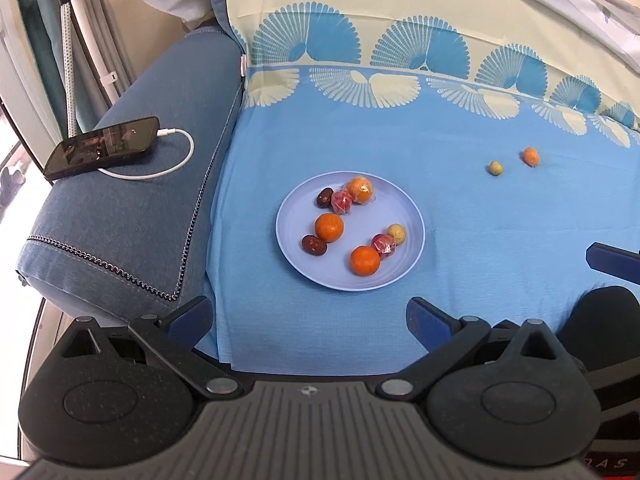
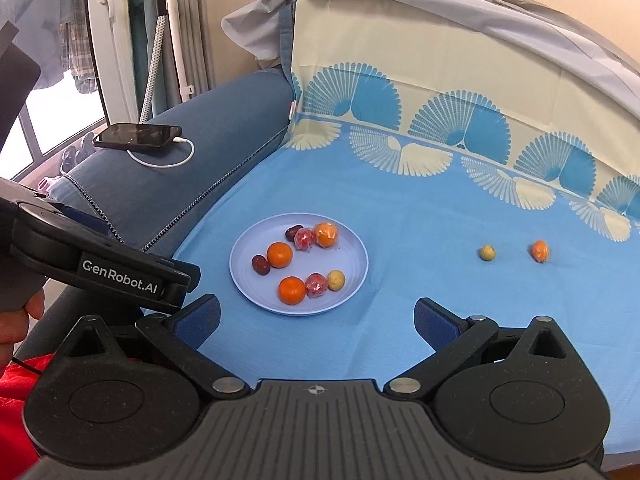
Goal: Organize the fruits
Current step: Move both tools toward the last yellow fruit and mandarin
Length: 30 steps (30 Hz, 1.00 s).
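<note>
A pale blue plate (image 1: 296,276) (image 2: 352,292) lies on the blue sheet and holds several fruits: oranges (image 1: 329,227) (image 2: 279,254), dark red dates (image 1: 314,245), wrapped red fruits (image 1: 383,245) and a small yellow-green fruit (image 1: 397,233) (image 2: 336,280). Off the plate to the right lie a yellow-green fruit (image 1: 495,168) (image 2: 487,253) and a wrapped small orange (image 1: 530,156) (image 2: 540,250). My left gripper (image 1: 308,318) is open and empty, just in front of the plate. My right gripper (image 2: 318,320) is open and empty, also in front of the plate.
A phone (image 1: 102,147) (image 2: 138,135) with a white charging cable (image 1: 176,160) rests on the blue sofa armrest (image 1: 132,232) at the left. The sheet rises up the sofa back (image 1: 400,8) behind. The left gripper's body (image 2: 100,264) shows at the left of the right wrist view.
</note>
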Available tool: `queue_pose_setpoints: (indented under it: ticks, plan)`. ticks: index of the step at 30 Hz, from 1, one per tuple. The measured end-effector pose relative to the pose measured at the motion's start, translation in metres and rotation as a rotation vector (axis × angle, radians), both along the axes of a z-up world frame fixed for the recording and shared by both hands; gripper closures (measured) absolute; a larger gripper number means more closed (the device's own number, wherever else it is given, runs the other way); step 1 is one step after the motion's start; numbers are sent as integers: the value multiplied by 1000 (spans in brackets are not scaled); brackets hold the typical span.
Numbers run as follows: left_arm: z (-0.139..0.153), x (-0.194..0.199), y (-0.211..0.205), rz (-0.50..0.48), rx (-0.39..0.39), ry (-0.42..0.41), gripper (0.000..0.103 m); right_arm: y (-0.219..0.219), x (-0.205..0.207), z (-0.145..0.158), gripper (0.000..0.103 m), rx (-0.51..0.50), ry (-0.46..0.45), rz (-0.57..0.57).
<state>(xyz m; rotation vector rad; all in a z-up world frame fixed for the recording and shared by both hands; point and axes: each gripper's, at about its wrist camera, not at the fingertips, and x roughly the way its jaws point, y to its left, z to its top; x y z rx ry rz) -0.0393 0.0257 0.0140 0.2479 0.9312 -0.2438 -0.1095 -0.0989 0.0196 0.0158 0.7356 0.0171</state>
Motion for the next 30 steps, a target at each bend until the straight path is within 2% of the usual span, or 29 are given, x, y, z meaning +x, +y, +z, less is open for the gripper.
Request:
queue_pose_setpoints:
  ticks: [15, 24, 30]
  plan:
    - [-6, 7, -8, -4, 37, 26, 0, -9, 3, -7, 1, 39, 17, -4]
    - [-19, 16, -22, -35, 97, 60, 0, -26, 7, -17, 1, 95, 30, -32]
    - [-30, 24, -42, -73, 154, 70, 0, -49, 10, -30, 1, 153, 48, -97]
